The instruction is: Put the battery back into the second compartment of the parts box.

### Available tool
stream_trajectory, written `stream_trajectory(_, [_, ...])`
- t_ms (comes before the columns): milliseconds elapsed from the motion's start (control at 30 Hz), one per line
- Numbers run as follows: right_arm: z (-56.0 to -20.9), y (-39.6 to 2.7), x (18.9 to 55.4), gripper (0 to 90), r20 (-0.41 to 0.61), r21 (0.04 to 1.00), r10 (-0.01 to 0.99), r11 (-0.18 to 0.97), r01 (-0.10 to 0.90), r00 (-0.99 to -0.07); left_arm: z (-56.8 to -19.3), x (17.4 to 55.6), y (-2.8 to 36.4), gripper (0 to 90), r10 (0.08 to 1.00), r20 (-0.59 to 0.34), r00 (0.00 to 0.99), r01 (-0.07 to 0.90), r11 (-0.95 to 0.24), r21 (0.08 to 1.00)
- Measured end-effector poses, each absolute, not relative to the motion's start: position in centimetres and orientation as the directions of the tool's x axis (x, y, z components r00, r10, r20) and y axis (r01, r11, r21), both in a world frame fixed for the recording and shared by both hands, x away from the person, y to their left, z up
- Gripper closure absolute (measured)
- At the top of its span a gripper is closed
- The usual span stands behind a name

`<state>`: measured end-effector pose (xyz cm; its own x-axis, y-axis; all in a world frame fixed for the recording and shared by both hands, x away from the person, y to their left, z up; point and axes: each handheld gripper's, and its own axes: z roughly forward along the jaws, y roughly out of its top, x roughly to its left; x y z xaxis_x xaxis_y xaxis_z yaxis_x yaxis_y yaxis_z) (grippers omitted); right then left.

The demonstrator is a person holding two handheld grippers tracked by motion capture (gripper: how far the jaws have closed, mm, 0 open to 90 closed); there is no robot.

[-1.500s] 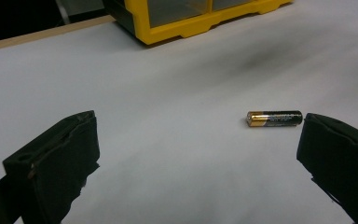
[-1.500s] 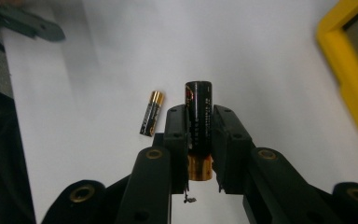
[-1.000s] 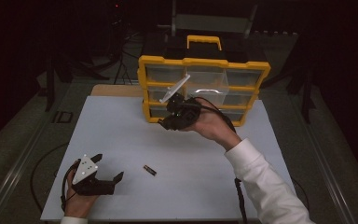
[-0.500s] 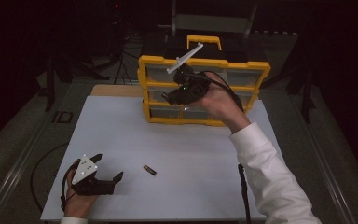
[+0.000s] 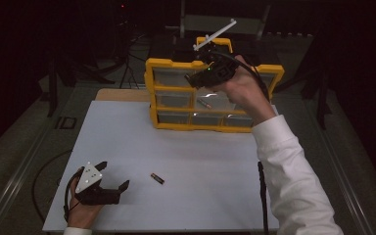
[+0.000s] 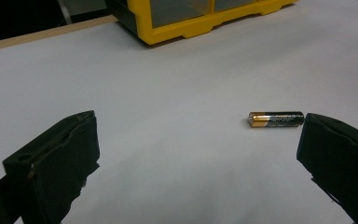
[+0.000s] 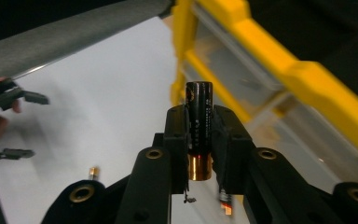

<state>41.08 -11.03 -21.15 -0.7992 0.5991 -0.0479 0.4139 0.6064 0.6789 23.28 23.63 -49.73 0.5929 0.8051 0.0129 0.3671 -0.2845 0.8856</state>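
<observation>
The right tongs are clenched on a battery, gripping it around its middle so both ends stick out. In the right gripper view its long axis runs straight along the jaws: the black end points away from the hand, toward the yellow drawer organizer, and the copper-coloured end sits back between the jaws. In the high view the right tongs are held up in front of the organizer's top row of clear drawers, at the far edge of the desk.

What worries me is the grip. The battery is round and smooth and pinched at 1 narrow band, so any knock of its free end on the yellow frame or a drawer front could swivel it in the pads or pop it out. Falling from up there, it would likely roll across the desk or off the far edge behind the organizer. Coming in at a slant, it may also catch on a drawer lip rather than drop in cleanly.

The left tongs rest released near the desk's front left corner, jaws spread wide. A 2nd battery lies flat on the desk just ahead of 1 jaw, its long axis crosswise to the jaws. A careless nudge from that jaw would set it rolling.
</observation>
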Motion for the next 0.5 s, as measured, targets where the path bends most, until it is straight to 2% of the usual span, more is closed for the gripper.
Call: stream_trajectory(500, [-21.3,-14.4,43.1,76.7,-0.077,0.650,0.689,0.583,0.488,-0.721,-49.8,23.3,23.6,0.0,0.805,0.012,0.593,0.370,-0.286,0.884])
